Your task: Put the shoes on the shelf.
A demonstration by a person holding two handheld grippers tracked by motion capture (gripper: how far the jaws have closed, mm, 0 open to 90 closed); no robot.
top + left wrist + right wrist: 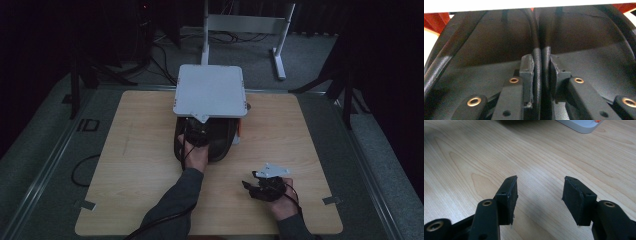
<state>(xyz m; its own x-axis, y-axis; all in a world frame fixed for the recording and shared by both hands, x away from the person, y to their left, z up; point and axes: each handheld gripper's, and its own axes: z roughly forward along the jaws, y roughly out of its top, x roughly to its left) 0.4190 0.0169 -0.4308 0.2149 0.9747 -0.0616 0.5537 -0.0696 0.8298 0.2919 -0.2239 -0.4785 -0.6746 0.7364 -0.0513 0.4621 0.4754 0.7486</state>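
High view showed the right gripper (260,184) near the table's (135,165) front edge, fingers (509,197) spread over bare wood. Farther in, the left gripper (196,134) pinched the touching inner rims of two black shoes (499,50) under a white tray (210,90).

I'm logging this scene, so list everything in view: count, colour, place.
Table: one, light wood, centre of the high view.
Box lid: one, white-grey, square, at the table's far middle, over the shoes.
Red box edge: one, red-orange, seen behind the shoes in the left gripper view.
Shoes: two, black, side by side under the lid, inner edges pressed together.
Stand: one, white, on the floor beyond the table.
Cables: several, black, on the floor at left and far.
Left gripper: one, black, clamped on the shoes' touching inner edges.
Right gripper: one, black, jaws apart over bare table at near right.
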